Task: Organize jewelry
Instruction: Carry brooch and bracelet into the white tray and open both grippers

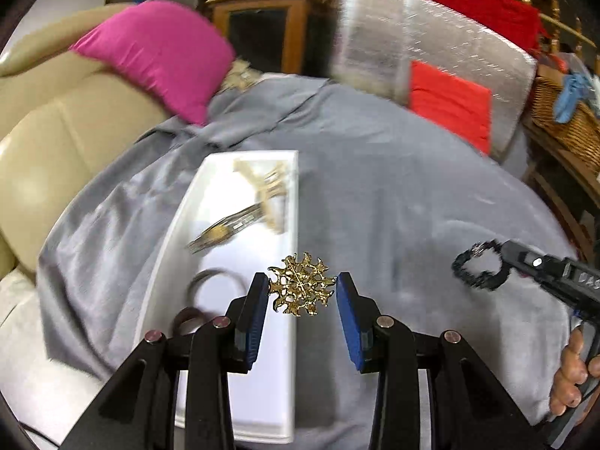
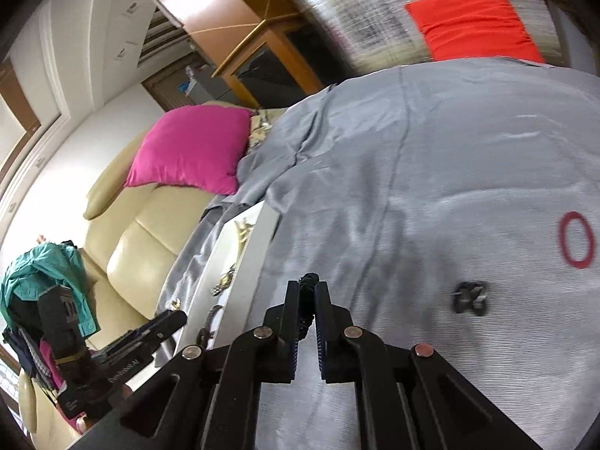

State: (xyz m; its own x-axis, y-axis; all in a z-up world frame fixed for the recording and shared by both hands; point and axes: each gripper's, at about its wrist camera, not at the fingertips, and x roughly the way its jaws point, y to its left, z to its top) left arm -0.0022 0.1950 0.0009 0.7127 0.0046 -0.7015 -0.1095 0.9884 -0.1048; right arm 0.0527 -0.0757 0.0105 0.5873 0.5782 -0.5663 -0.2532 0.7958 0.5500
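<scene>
Left gripper [image 1: 302, 292] pinching gold brooch [image 1: 302, 285] between blue pads [image 1: 347, 322], held above near right edge of white tray [image 1: 176, 262]. Right gripper [image 2: 308, 292] pressed together on black bracelet [image 1: 478, 268], raised over grey cloth [image 1: 375, 195]. In tray: dark rings [image 1: 210, 281] nearest, then gold-and-silver pieces [image 1: 258, 198]. On cloth, right wrist view: small dark item [image 2: 470, 297], red ring [image 2: 576, 239] beyond. Farther back: pink cushion [image 1: 157, 56] on beige sofa [image 1: 56, 127].
</scene>
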